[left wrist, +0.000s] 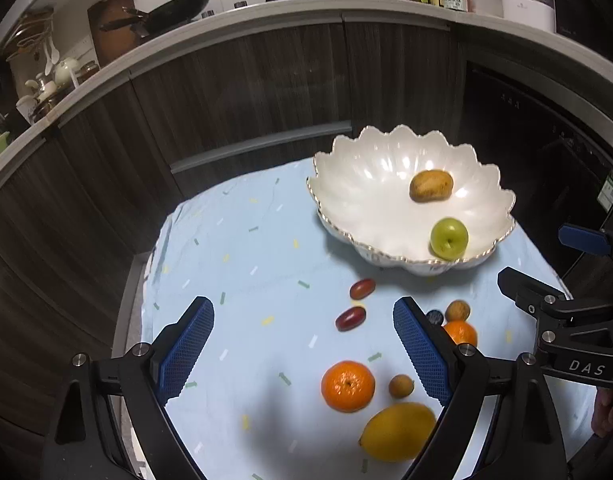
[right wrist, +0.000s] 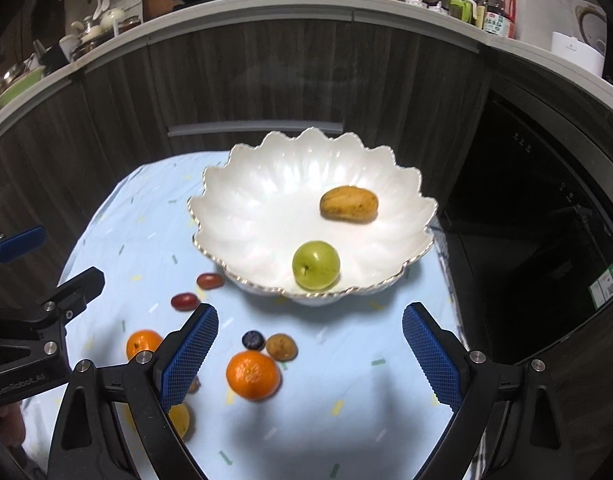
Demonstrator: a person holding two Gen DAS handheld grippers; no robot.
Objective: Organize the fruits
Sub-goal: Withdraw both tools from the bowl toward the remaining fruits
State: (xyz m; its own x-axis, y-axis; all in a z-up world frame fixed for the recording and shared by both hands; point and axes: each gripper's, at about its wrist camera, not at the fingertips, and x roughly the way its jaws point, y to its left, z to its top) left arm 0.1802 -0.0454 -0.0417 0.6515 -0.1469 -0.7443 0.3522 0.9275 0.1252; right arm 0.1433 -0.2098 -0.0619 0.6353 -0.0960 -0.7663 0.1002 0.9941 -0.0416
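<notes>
A white scalloped bowl (left wrist: 358,184) (right wrist: 258,208) stands on the light blue cloth and holds a green apple (left wrist: 449,238) (right wrist: 316,265) and a brown kiwi-like fruit (left wrist: 431,185) (right wrist: 349,203). Loose on the cloth lie two red grapes (left wrist: 350,318) (right wrist: 184,301), two oranges (left wrist: 348,386) (right wrist: 252,375), a yellow lemon (left wrist: 398,431), small brown fruits (left wrist: 401,386) (right wrist: 281,347) and a dark blueberry (right wrist: 253,339). My left gripper (left wrist: 303,350) is open and empty above the cloth. My right gripper (right wrist: 310,354) is open and empty in front of the bowl.
The cloth-covered table (right wrist: 346,420) ends at dark wood cabinets (left wrist: 246,92). A counter above carries a wok (left wrist: 174,10), bottles (right wrist: 494,8) and jars. A dark appliance (right wrist: 546,220) stands to the right. Each gripper shows at the edge of the other's view.
</notes>
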